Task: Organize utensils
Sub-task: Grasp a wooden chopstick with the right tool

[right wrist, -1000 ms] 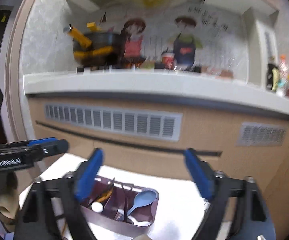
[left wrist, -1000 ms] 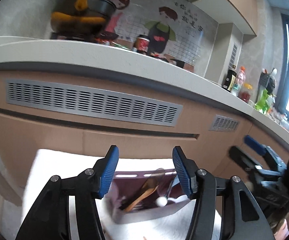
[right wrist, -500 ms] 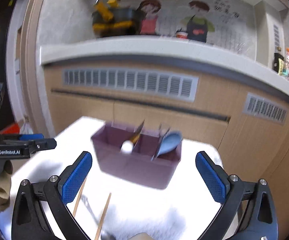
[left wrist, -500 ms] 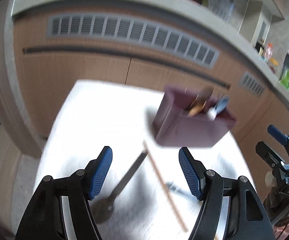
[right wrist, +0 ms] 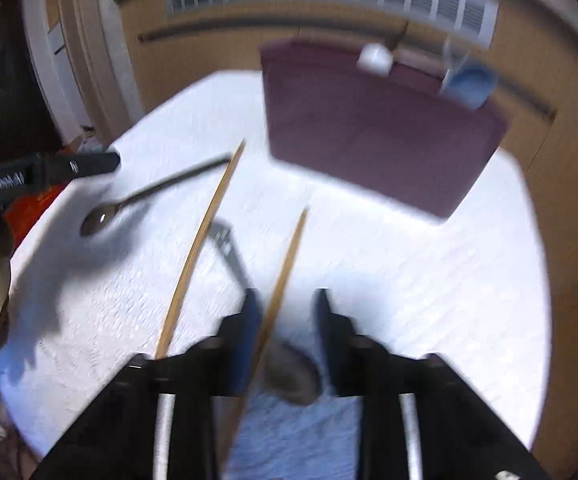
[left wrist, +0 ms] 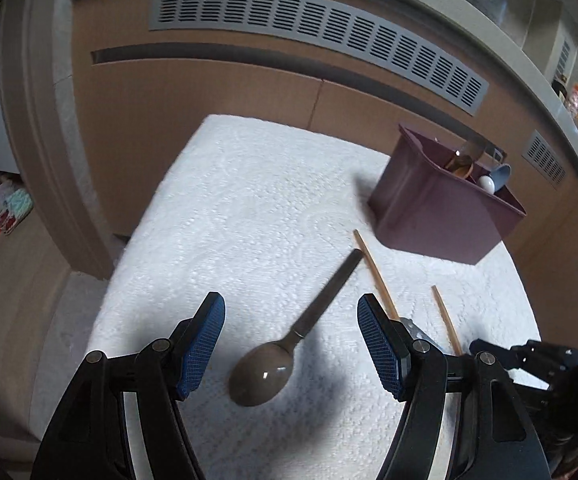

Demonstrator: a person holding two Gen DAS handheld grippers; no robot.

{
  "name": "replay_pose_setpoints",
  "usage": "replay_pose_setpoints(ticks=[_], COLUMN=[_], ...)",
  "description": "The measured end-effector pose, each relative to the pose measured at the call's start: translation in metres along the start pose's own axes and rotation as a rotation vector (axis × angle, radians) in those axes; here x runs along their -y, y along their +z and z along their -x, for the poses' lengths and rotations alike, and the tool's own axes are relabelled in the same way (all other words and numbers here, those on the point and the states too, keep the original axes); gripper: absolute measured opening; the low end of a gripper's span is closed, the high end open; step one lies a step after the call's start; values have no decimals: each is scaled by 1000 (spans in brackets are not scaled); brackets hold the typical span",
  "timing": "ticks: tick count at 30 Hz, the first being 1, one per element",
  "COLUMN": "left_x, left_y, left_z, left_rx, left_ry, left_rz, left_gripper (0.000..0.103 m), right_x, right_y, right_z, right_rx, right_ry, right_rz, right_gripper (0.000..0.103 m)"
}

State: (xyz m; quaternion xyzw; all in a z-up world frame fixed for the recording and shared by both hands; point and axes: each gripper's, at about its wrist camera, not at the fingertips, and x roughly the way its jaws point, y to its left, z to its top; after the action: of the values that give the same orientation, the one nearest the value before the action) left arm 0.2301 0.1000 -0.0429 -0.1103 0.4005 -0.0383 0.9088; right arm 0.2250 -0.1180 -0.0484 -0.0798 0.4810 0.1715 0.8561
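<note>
In front of the maroon caddy (left wrist: 445,210), on the white cloth (left wrist: 249,208), the open left gripper (left wrist: 291,346) straddles a dark spoon (left wrist: 263,372) while the right gripper (right wrist: 285,320), its jaws just closing, brackets a chopstick (right wrist: 285,268) without visibly pinching it, so the pickup step next calls for firm grips and lifts into the caddy.

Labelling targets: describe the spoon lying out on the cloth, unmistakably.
On the white cloth, in front of the purple bin, lie loose utensils. The spoon lies left of two wooden chopsticks, its dark oval bowl between the left gripper fingers: the only dark metal one with a flat handle.
</note>
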Motion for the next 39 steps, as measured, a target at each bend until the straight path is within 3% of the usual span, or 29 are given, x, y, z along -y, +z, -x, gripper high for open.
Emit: replay_pose_setpoints(ticks=[9, 10, 11, 12, 16, 19, 21, 22, 23, 26, 29, 31, 35, 39], left_x=[5, 5, 4, 4, 4, 11, 17, 21, 24, 27, 22, 14, 5, 3], left_y=[-6, -6, -7, -8, -10, -14, -15, -17, -19, -25, -28, -29, -42, -50], left_z=[10, 9, 9, 8, 6, 6, 5, 2, 1, 1, 5, 3, -5, -10], left_rx=[41, 40, 34, 29, 5, -8, -36, -83, -111, -160, -125, -120, -143, -128], left_ry=[59, 59, 56, 54, 48, -11, -55, -78, -89, -75, 19, 39, 58, 114], left_rz=[-24, -25, -21, -18, -27, -86, -145, -200, -238, -345, -363, -342, -300, -321], left_gripper=[69, 69, 69, 69, 69, 68, 52, 36, 29, 29, 30, 32, 48, 55], right_x=[-2, -3, -3, -4, 2, 15, 24, 28, 31, 38, 41, 40, 40, 40], right_y=[4, 3, 4, 6, 6, 4, 2, 1, -2, -8, -12, -12, -13, -15], right_z=[-10, -10, -10, -9, 9, 32, 43, 47, 52, 64, 70, 70, 67, 67], right_rx=[-7, -4, -4, -5, 37, 84, 101, 110, 120, 150, 176, 189, 192, 196], right_ry=[-7, -10, -11, -20, -37, -29, -19, -16, -14, -3, 12, 22, 29, 28], right_rz=[-76, -71, -64, -54, -57, -95, -123, -137, -146, -166, -182, -177, -168, -167], right_gripper=[20, 19, 8, 6, 5, 5, 5, 5, 5, 5, 5, 5, 5, 5])
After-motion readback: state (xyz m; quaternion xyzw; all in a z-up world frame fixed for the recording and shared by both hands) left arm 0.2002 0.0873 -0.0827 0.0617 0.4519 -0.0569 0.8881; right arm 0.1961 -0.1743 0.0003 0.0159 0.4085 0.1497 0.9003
